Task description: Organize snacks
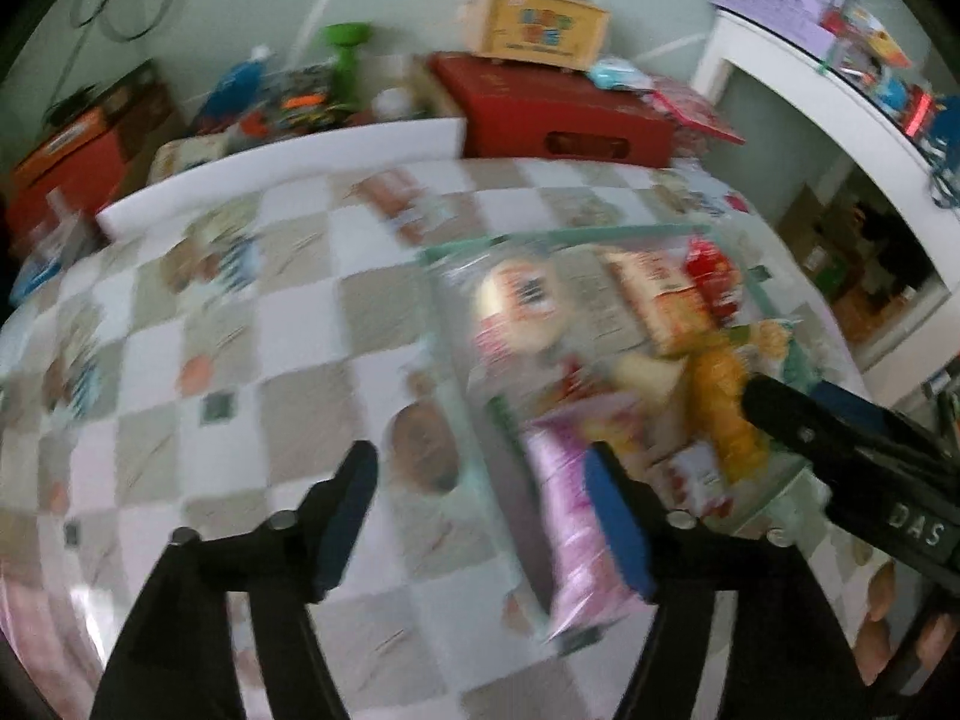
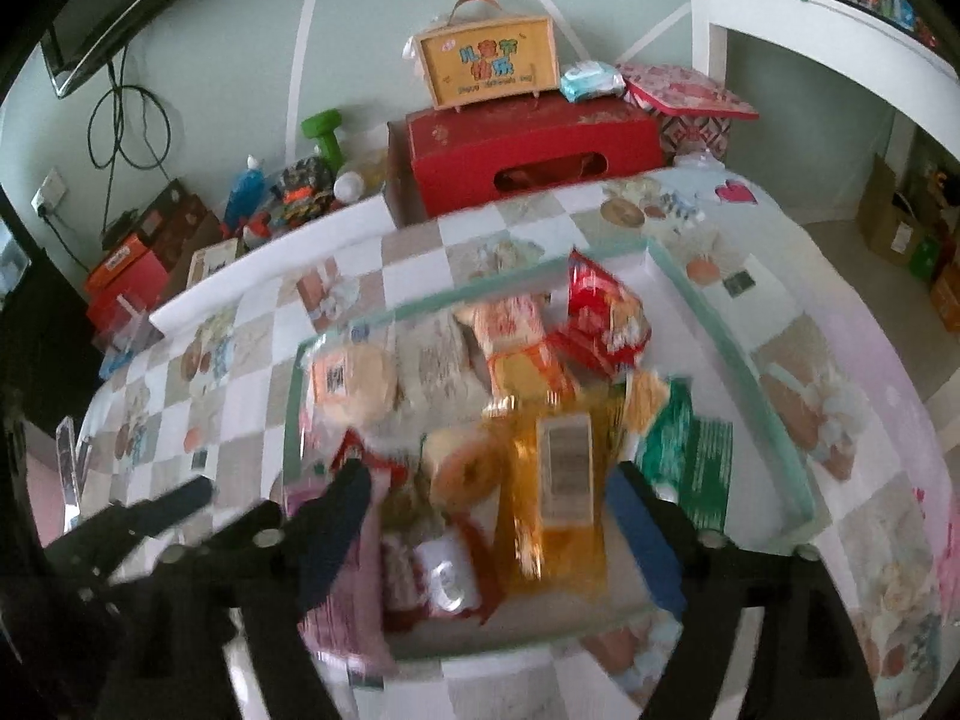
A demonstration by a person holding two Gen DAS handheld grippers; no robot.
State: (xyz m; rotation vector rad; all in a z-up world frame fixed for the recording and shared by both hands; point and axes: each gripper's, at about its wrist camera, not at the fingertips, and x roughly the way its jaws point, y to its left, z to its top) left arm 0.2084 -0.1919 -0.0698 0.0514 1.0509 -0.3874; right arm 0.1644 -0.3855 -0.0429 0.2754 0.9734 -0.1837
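Observation:
A clear tray with a pale green rim (image 2: 738,354) sits on the checked tablecloth and holds several snack packets: an orange packet (image 2: 558,498), a red packet (image 2: 606,318), a green packet (image 2: 690,456), a round cake packet (image 2: 354,384). My right gripper (image 2: 498,522) is open above the tray's near end, over the orange packet, holding nothing. My left gripper (image 1: 480,516) is open and empty, left of the tray (image 1: 540,240), its right finger beside a pink packet (image 1: 570,534). The right gripper's finger (image 1: 840,438) shows over the tray. Both views are blurred.
At the table's far edge stand a red box (image 2: 528,144), a yellow carry case (image 2: 486,60) on it, a wipes pack (image 2: 591,81) and a patterned pink box (image 2: 690,102). Boxes, bottles and a green dumbbell (image 2: 327,132) crowd the back left. A white shelf (image 2: 840,30) stands at right.

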